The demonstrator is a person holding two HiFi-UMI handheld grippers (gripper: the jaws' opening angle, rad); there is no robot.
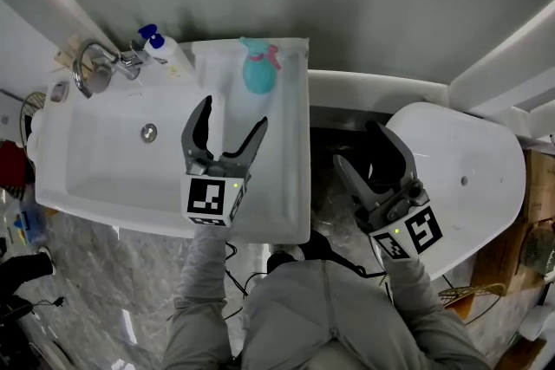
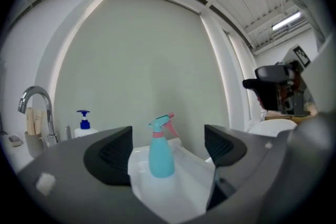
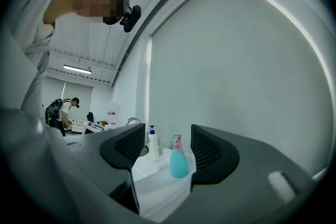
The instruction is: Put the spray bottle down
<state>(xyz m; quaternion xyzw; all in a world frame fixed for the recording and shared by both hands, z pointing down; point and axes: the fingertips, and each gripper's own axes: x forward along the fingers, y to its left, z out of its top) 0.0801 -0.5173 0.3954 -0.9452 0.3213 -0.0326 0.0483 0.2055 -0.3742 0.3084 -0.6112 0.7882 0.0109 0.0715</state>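
Head view: the spray bottle point(image 1: 258, 69), teal with a pink trigger, stands upright on the flat white ledge point(image 1: 290, 160) at the right of the sink point(image 1: 95, 178), at its rear edge close to the grey wall. No jaw touches it. The left gripper point(image 1: 232, 117) hangs over the ledge, near the bottle on the person's side, with its jaws apart and empty. The right gripper point(image 1: 357, 145) is well apart from the bottle, over the dark gap between the sink and a white rounded fixture point(image 1: 473, 178). Its jaws are also spread with nothing between them. A faucet point(image 1: 91, 65) and a pump bottle point(image 1: 163, 49) with a blue top stand at the rear left of the sink. Left gripper view: the left gripper point(image 2: 168, 148) shows both jaws wide apart. The spray bottle point(image 2: 160, 157) appears in the gap beyond them, free-standing on the white surface, clear of both jaws. The pump bottle point(image 2: 83, 123) and faucet point(image 2: 37, 105) lie to its left. Right gripper view: the right gripper point(image 3: 168, 147) has its jaws apart and holds nothing. The spray bottle point(image 3: 179, 161) is visible far beyond the gap, with the pump bottle point(image 3: 153, 143) just beside it to the left.
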